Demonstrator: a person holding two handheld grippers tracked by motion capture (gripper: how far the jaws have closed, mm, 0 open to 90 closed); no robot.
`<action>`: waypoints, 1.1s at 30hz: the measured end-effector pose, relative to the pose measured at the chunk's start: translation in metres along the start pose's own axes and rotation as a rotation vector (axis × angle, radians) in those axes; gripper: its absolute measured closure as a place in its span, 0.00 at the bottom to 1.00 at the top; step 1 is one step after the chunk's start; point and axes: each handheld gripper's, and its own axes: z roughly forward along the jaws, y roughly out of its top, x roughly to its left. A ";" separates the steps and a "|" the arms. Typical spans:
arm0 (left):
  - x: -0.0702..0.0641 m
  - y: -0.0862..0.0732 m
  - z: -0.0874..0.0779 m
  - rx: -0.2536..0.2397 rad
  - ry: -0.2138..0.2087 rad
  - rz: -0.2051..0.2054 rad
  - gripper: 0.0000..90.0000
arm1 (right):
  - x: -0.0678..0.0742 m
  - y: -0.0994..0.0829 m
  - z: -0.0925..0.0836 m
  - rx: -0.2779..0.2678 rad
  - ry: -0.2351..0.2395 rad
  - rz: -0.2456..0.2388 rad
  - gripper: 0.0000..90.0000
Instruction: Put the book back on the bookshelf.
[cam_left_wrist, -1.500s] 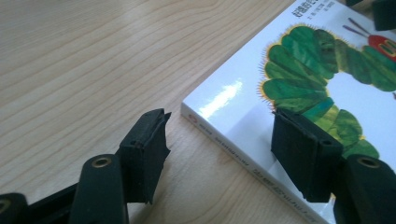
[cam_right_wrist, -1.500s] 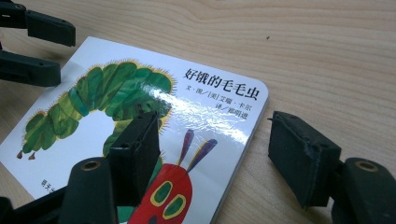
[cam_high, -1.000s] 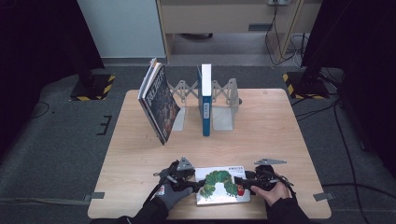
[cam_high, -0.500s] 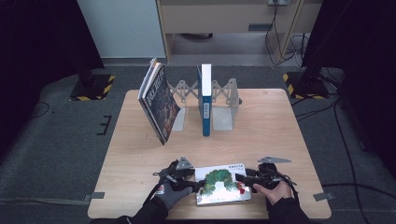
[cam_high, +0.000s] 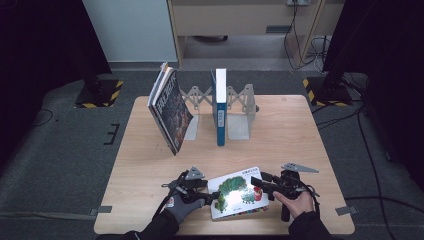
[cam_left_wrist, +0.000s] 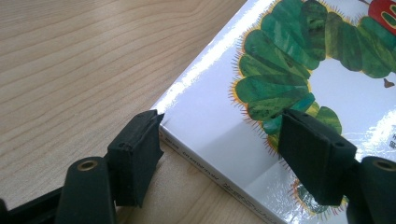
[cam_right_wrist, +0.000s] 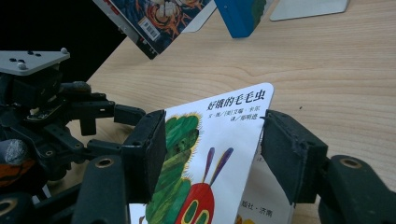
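Wooden table (cam_high: 300, 135), light grain, set on a dark floor.

Near the far edge, a metal folding bookend rack (cam_high: 240, 107); in it 1 blue book (cam_high: 220, 107) upright, spine toward the near edge. Just left of that, 1 dark-covered book (cam_high: 170, 112) tilted, leaning toward the far left corner.

At the middle of the near edge, a white caterpillar picture book (cam_high: 240, 192), 1 end lifted off the wood on the right, the other end down near the left.

Right gripper (cam_right_wrist: 212, 154) at the book's right end, jaws astride the raised cover, 1 pad above and 1 below; just been closing, pads near the cover, firm pressing not clear.

Left gripper (cam_left_wrist: 219, 149) at the book's left corner, spread; jaws just been opening, 1 pad beside the spine edge on the wood, the other over the green caterpillar, neither squeezing.

Gloved left hand (cam_high: 182, 207) and bare right hand (cam_high: 295, 202) in from the near edge.
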 end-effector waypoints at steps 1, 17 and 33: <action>0.000 0.000 0.000 -0.001 0.001 0.002 0.32 | 0.000 0.000 0.000 0.003 -0.001 0.001 0.45; 0.002 0.001 -0.001 -0.008 -0.014 -0.004 0.29 | 0.001 0.006 0.000 -0.072 0.061 0.061 0.48; 0.000 0.000 0.000 -0.011 -0.001 0.013 0.28 | 0.004 -0.004 0.013 0.082 0.034 0.065 0.50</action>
